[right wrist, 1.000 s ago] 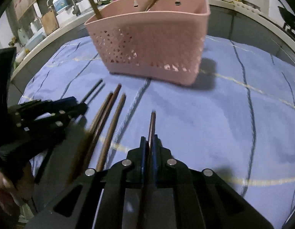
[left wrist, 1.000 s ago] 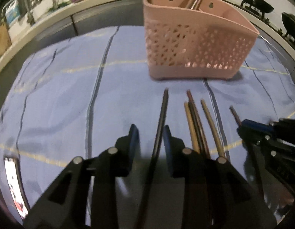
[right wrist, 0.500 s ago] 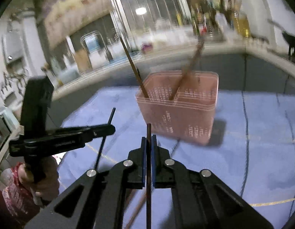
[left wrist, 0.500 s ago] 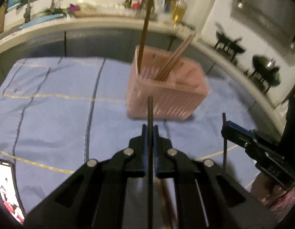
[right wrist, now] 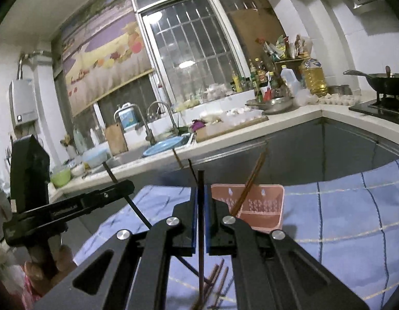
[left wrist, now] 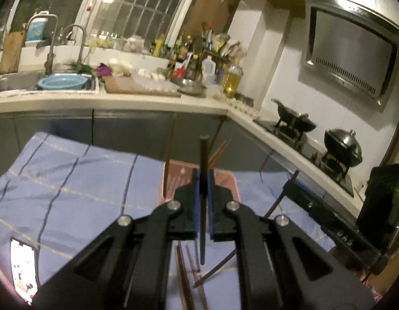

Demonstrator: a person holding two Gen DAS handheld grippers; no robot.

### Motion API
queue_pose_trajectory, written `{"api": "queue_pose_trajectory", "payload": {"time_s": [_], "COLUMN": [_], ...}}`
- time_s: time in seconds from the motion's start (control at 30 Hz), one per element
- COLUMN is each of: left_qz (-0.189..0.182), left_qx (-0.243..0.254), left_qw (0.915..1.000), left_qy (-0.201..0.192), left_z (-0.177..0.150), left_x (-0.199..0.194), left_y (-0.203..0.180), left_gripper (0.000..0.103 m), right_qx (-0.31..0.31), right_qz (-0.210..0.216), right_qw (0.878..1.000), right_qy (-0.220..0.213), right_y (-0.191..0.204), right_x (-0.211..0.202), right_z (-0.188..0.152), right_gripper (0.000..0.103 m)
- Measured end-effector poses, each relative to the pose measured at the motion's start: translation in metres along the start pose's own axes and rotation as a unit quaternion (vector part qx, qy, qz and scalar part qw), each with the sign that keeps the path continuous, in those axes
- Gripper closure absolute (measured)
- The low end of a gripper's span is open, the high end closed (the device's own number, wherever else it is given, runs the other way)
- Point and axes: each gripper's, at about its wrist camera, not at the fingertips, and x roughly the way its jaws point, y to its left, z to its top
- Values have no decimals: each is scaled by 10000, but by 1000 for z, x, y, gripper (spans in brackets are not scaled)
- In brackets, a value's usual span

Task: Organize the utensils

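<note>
Above our blue-striped cloth tabletop (left wrist: 70, 180), each tool (left wrist: 202, 180) (right wrist: 200, 196) clenches one dark chopstick (left wrist: 203, 206) (right wrist: 200, 219); either could pivot and miss the pink perforated plastic basket (right wrist: 264, 206).

Legible text: one item only. Pale letters "UAS", seen upside down, on my black right gripper (left wrist: 289, 188) body. Bottle labels unreadable.

Left gripper (left wrist: 202, 178) jaws clamped, right gripper (right wrist: 200, 193) likewise, both seemingly raised
</note>
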Motion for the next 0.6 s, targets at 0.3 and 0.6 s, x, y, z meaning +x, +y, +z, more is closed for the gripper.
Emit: {"api": "queue_pose_trajectory", "payload": {"time_s": [0.3, 0.6], "left_qz": [119, 285], "left_qx": [-24, 109], "left_qw": [9988, 9983], "left_qy": [-466, -488], "left_z": [54, 80], "left_x": [13, 48], "left_y": [-2, 5], "left_gripper": [98, 98], "right_qx": [42, -31], "right_qz": [-130, -251], "right_qw": [9991, 9982], "right_qy": [-405, -540], "right_y": [-3, -10], "right_x": [20, 57], "right_z": [56, 75], "right_gripper": [98, 98]}}
